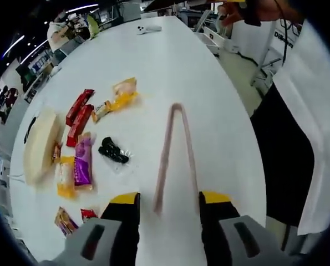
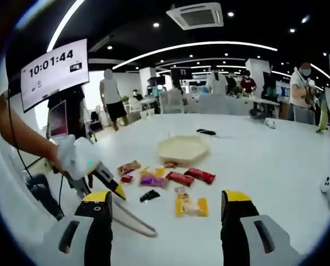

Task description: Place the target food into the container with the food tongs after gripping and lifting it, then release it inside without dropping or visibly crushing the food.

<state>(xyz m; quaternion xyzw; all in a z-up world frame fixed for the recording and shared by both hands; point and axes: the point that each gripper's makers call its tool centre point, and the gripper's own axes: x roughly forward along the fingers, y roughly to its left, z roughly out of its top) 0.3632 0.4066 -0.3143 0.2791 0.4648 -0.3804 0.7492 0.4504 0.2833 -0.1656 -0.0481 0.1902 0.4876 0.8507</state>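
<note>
Pinkish food tongs [image 1: 176, 149] lie on the white table [image 1: 170, 61], hinge end away from me. Their two arm ends reach in between the jaws of my left gripper [image 1: 170, 202], which stands open and wide of them. Left of the tongs lie wrapped snacks: a black one in clear film [image 1: 113, 151], a purple pack [image 1: 83, 163], red packs [image 1: 79, 113] and yellow packs [image 1: 123, 94]. The beige container [image 1: 40, 144] sits at the far left. In the right gripper view, my right gripper [image 2: 167, 199] is open above the table, facing the container [image 2: 183, 148], the snacks [image 2: 152, 180] and the tongs [image 2: 134, 221].
A gloved hand [image 2: 76, 158] holds the left gripper [image 2: 106, 180] at the left of the right gripper view. A person in white [image 1: 309, 111] stands at the table's right edge. A white object [image 1: 148, 27] lies at the far end. People, desks and a clock sign [image 2: 54, 66] are behind.
</note>
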